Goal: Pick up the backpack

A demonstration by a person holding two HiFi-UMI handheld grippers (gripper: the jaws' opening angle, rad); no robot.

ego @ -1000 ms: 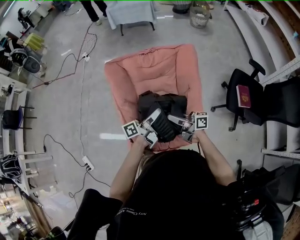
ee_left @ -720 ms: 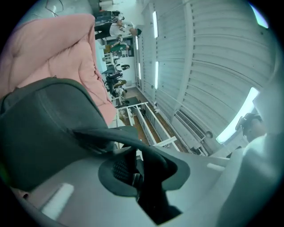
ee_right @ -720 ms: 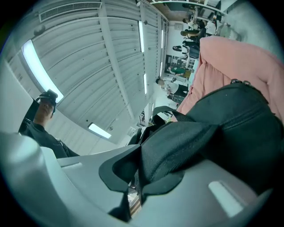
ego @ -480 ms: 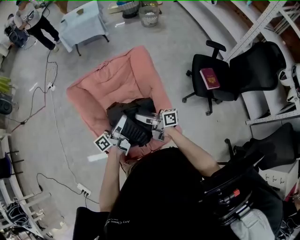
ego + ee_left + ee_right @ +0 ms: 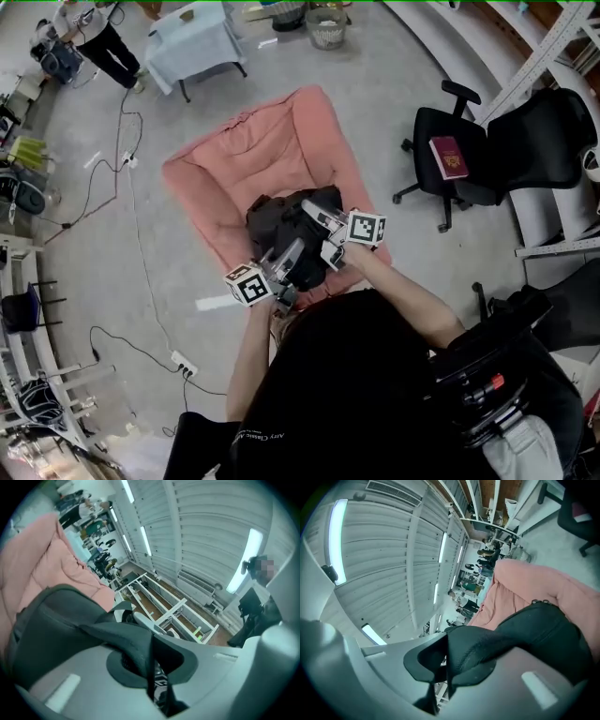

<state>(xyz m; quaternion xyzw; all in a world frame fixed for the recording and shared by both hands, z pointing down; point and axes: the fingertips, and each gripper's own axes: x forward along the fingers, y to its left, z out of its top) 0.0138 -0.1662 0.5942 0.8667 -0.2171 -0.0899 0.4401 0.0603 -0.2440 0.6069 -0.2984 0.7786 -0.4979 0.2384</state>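
Note:
A black backpack (image 5: pixel 286 220) rests at the near edge of a pink floor cushion (image 5: pixel 253 159). My left gripper (image 5: pixel 281 270) is at its near left side and my right gripper (image 5: pixel 323 242) at its near right. In the left gripper view a black padded strap (image 5: pixel 131 639) sits pinched between the jaws of the left gripper (image 5: pixel 151 672), which are closing. In the right gripper view another black mesh strap (image 5: pixel 487 648) lies between the jaws of the right gripper (image 5: pixel 444 670), which are opening. The bag's body (image 5: pixel 548 630) hangs beyond it.
At the right stands a black office chair (image 5: pixel 441 178) with a red book (image 5: pixel 448 157) on its seat, and a second black chair (image 5: pixel 534 141) behind it. Cables (image 5: pixel 131 216) and a power strip (image 5: pixel 183 364) lie on the floor at the left. A pale table (image 5: pixel 197 37) and a wire basket (image 5: pixel 326 26) stand beyond the cushion.
Both grippers have swung sideways along the cushion's near edge, still at the backpack's straps. The left gripper has rolled. The head view has turned.

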